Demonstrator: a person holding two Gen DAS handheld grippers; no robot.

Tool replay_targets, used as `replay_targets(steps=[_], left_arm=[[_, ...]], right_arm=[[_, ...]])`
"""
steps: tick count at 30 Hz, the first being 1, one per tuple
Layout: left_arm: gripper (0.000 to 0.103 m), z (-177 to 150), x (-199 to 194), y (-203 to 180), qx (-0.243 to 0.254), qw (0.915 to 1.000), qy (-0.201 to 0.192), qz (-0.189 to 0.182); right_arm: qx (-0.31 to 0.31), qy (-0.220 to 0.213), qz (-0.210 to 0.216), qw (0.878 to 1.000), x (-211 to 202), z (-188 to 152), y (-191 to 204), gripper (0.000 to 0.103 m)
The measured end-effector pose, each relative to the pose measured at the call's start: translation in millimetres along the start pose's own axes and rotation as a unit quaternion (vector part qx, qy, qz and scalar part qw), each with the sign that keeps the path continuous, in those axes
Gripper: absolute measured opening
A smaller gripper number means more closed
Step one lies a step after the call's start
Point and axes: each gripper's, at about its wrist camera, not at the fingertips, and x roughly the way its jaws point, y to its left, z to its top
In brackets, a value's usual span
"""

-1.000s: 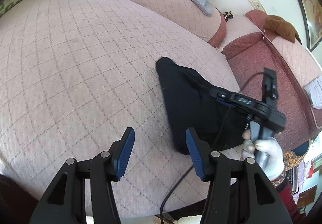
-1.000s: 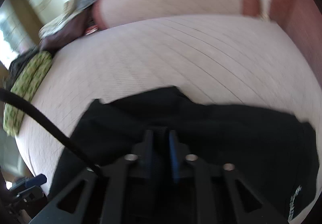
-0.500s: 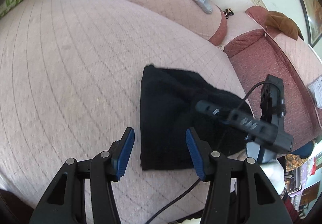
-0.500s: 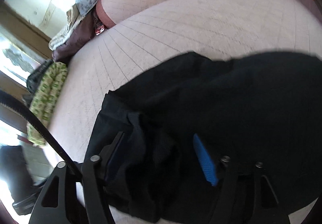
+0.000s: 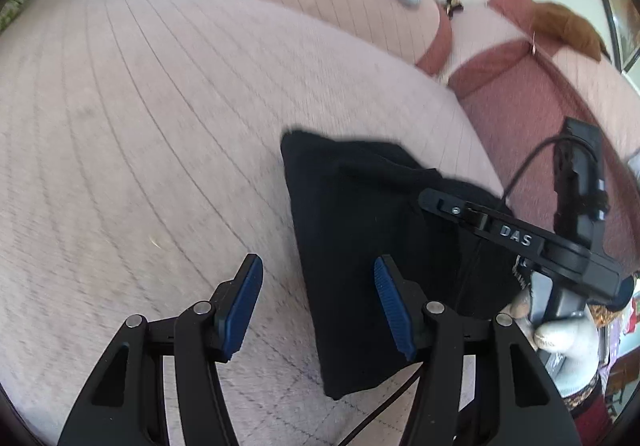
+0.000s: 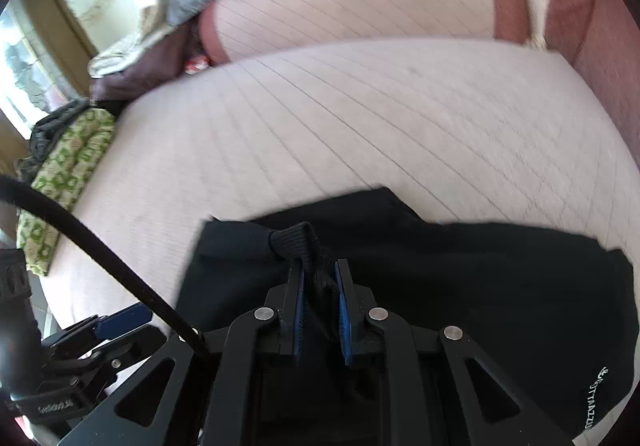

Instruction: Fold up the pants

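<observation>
Here, in the left wrist view, the left gripper (image 5: 318, 306) hangs with its blue pads spread and nothing pinched; its jaws have just been opening. The folded black pants (image 5: 360, 246) lie on the pink quilted cushion (image 5: 140, 125), their near edge passing between and past the right-hand finger. In the right wrist view, the right gripper (image 6: 320, 286) has just been closing, and its pads pinch a ribbed fold of the pants (image 6: 460, 286), which spread ahead of the fingertips and to their right.

Both wrist views angled steeply down, close over black pants (image 5: 360, 246), shared quilted sofa seat (image 6: 360, 117)
</observation>
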Motion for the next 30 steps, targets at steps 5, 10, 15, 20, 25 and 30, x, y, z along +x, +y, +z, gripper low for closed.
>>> replay_targets(steps=[5,10,15,20,25,30], left_arm=[[0.058,-6.9,10.4,-12.5,0.043,0.9987,0.008,0.027],[0.057,-9.4,-10.3,-4.6,0.003,0.9997,-0.023,-0.008],[0.057,-11.1,-28.5,-6.7,0.001,0.9944,-0.054,-0.091],[0.057,-23.6,11.9,-12.5,0.017,0.9986,0.034,-0.036],[0.061,-17.6,4.5,-15.7,0.023,0.9978,0.027,-0.055],[0.062,-14.1,-9.7,-8.0,0.022,0.9994,0.004,-0.027]], right_arm=[[0.038,0.007,-0.001,0.999,-2.8,-13.9,-24.3,0.044],[0.059,-0.069,0.019,0.996,-43.3,-7.5,-20.2,0.048],[0.144,-0.037,0.206,0.967,-19.0,1.7,-26.2,0.052],[0.152,0.012,0.165,0.974,33.8,-1.4,-32.9,0.048],[0.104,0.006,0.125,0.987,10.9,1.4,-15.1,0.049],[0.051,-0.053,0.064,0.995,-46.8,-8.3,-18.2,0.059]])
